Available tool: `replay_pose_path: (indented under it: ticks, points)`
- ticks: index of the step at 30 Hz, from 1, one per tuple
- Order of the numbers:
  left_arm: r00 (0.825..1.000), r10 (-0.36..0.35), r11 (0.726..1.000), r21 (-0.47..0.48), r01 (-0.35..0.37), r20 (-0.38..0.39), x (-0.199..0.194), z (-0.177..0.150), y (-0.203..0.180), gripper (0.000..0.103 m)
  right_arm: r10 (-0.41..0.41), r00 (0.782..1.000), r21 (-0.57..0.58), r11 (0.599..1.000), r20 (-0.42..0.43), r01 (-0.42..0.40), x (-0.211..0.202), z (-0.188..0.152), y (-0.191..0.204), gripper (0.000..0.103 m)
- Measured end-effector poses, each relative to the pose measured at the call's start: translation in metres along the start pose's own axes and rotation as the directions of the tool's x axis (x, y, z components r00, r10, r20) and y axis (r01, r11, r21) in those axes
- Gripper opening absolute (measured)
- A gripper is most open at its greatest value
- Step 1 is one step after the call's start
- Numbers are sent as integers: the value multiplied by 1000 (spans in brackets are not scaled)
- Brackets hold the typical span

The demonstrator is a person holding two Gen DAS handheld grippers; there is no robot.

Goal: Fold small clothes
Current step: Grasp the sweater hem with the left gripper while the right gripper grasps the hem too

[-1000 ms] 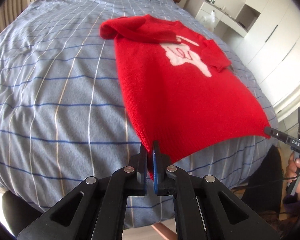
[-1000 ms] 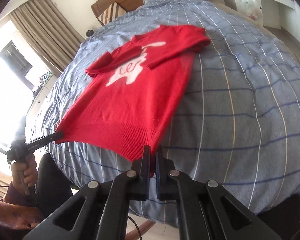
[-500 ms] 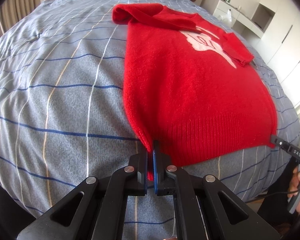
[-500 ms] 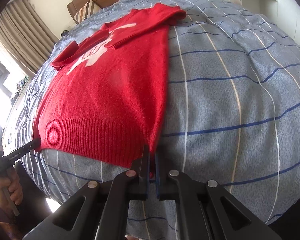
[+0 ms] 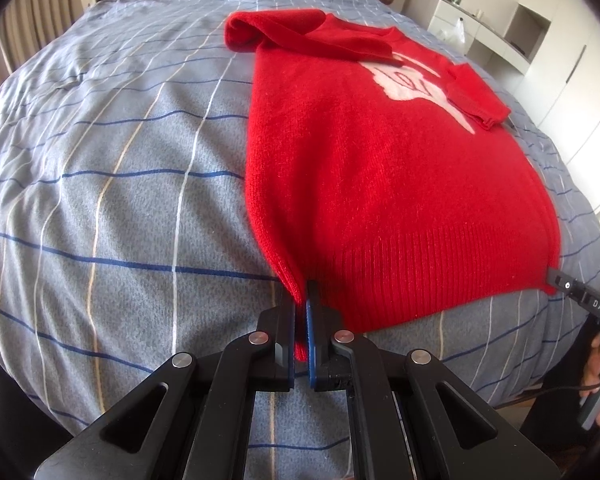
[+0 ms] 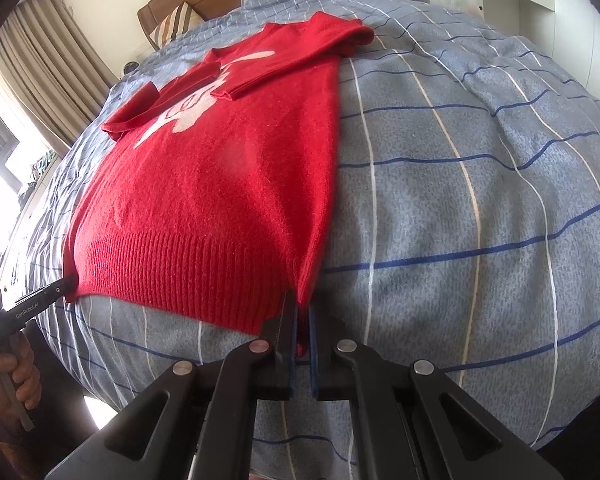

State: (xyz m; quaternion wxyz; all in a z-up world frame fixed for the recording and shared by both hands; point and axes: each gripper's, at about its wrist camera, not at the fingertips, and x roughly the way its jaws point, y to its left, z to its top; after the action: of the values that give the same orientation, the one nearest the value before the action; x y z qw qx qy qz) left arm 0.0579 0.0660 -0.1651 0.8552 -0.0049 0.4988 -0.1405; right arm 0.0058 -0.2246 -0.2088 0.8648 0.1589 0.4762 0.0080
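Pinching the red sweater's (image 5: 380, 184) hem corners in each closed hand-held gripper (image 5: 301, 312) (image 6: 302, 316), sleeves folded, I have the body fold left on the bed (image 5: 100, 200).

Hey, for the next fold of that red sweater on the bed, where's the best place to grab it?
Probably the two ribbed hem corners of the red sweater, from the near bed edge. Sleeves already lie folded in, and the left hand-held gripper and right hand-held gripper grip those corners.
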Motion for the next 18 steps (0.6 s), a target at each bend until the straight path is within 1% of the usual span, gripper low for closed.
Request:
replay_pose_path:
  ticks: [18]
  points:
    - [1000,20,1000,16,-20,5,1,0,-3,4,-3,1000,-5,1000,3,3,-1,0,-1,3]
